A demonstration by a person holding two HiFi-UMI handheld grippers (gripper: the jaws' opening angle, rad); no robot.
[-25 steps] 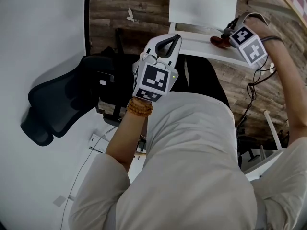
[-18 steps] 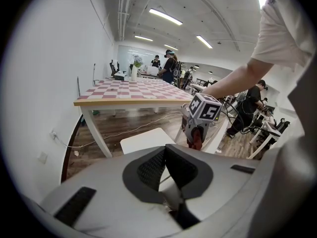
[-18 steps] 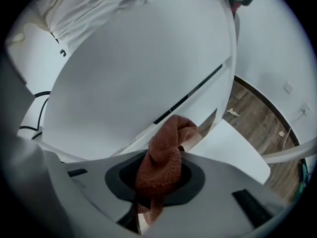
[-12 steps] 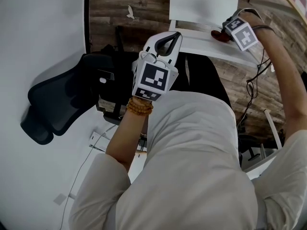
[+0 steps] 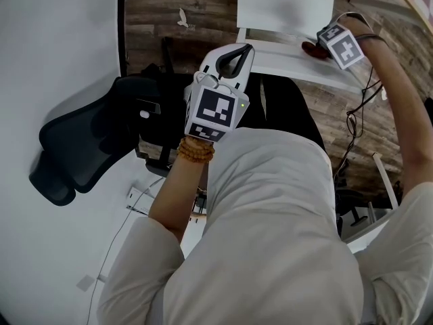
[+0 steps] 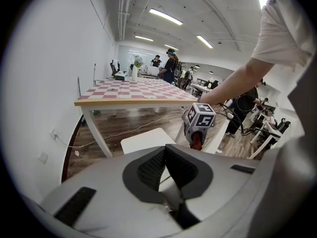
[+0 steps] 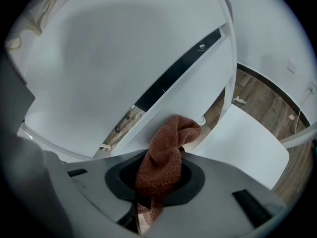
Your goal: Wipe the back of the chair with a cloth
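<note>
A white chair stands before me in the head view, with its seat [image 5: 284,5] beyond the white back rail [image 5: 284,63]. My right gripper [image 5: 313,47] is shut on a rust-red cloth [image 5: 310,49] and holds it against that rail's top right end. In the right gripper view the cloth [image 7: 166,155] bunches out between the jaws onto the rail [image 7: 148,130]. My left gripper [image 5: 242,51] hovers over the rail's middle, shut and holding nothing; its pads [image 6: 148,168] meet. From there I see the right gripper's marker cube [image 6: 201,120] and the cloth [image 6: 196,141].
A black office chair [image 5: 88,147] stands by the white wall [image 5: 54,46] at the left. Cables [image 5: 355,124] trail on the wooden floor at the right. A checkered table [image 6: 136,94] stands beyond the chair, and people stand far back in the room.
My right gripper has shifted the cloth a little up and left along the chair's back rail. The left gripper has barely moved.
</note>
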